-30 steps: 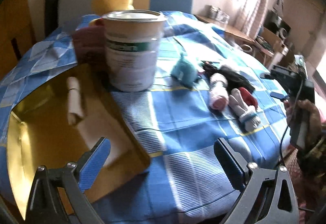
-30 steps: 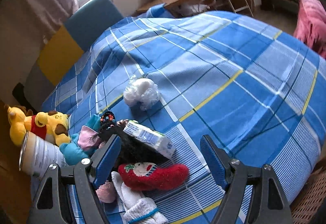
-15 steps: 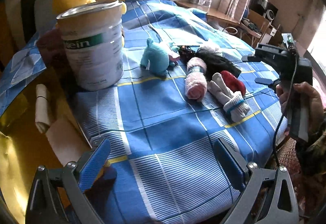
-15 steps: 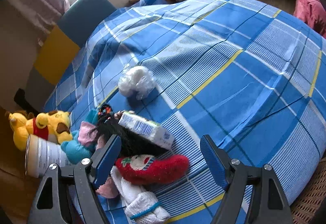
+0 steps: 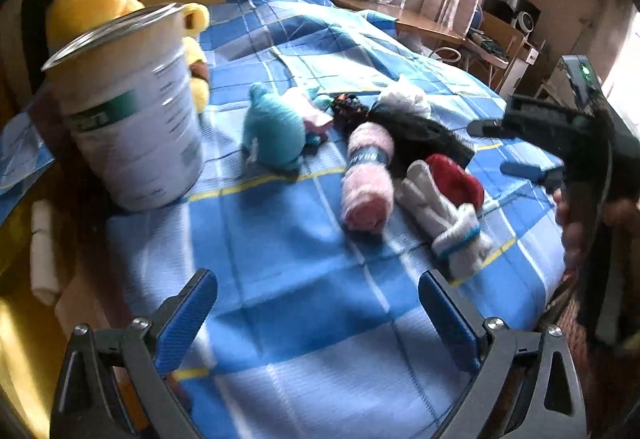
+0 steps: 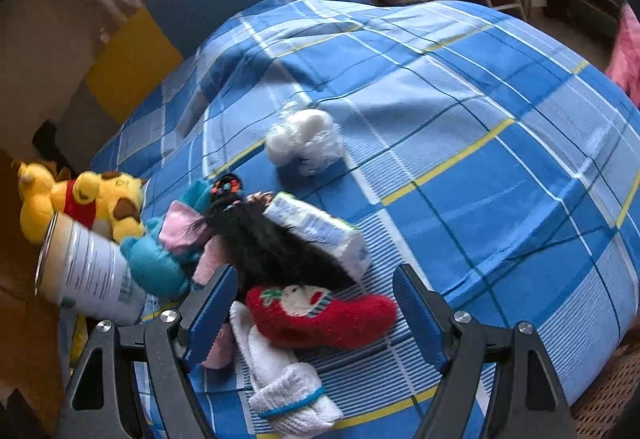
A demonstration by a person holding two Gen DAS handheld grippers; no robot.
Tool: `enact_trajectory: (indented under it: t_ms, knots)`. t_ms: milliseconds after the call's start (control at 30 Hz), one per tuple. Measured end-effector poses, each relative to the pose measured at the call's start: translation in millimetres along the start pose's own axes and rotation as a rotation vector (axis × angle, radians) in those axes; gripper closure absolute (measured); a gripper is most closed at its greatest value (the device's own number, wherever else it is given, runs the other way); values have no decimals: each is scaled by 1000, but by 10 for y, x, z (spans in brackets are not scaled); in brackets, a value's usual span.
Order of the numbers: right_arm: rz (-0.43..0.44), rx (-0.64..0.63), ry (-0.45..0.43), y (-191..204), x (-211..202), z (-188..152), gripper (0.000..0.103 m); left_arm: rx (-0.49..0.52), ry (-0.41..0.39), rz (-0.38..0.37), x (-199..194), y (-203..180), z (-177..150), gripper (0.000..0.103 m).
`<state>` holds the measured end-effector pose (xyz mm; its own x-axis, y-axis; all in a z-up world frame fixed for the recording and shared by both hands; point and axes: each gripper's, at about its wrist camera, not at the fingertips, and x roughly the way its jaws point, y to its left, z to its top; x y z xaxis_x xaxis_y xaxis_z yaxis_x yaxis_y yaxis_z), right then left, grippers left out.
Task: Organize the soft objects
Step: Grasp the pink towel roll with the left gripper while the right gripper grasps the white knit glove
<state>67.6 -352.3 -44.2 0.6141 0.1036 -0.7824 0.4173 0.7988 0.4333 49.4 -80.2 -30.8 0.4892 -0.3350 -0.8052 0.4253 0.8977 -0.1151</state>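
My left gripper point(image 5: 318, 303) fingers spread wide over the blue plaid bed point(image 5: 304, 295), empty, my right gripper point(image 6: 316, 303) fingers open above the red sock point(image 6: 320, 315), its long axis lying crosswise, toe right, pink yarn roll point(image 5: 366, 179) pointing toward me, beside white socks point(image 5: 444, 219)

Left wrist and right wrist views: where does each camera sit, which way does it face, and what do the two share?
Left wrist view: sits on the left gripper, open, looking down across the blue checked bedspread; shows the right gripper and the hand holding it.
Right wrist view: sits on the right gripper, open, above the red fuzzy sock; only its own fingers show.
Shared: white metal tin, yellow plush bear, turquoise plush toy, rolled white socks.
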Motion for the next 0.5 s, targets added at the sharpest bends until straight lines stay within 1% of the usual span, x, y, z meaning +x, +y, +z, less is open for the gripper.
enact_trajectory:
  t_ms: [67, 167, 233, 300, 333, 400, 500]
  knots:
    - [17, 26, 11, -43, 13, 13, 22, 25, -17, 1, 93, -81, 113, 2]
    - [25, 29, 7, -46, 7, 17, 22, 61, -36, 13, 272, -170, 282, 2]
    - [29, 23, 8, -31, 6, 18, 22, 70, -29, 11, 417, -213, 392, 7]
    - [39, 20, 13, -20, 15, 15, 22, 80, 3, 0, 577, -260, 494, 17]
    - [41, 21, 14, -22, 14, 17, 22, 88, 17, -5, 657, -289, 541, 19]
    - [44, 28, 6, -38, 4, 30, 22, 105, 40, -3, 814, -346, 627, 30]
    - [62, 52, 5, -80, -2, 44, 22, 98, 63, 7, 1004, -375, 719, 37]
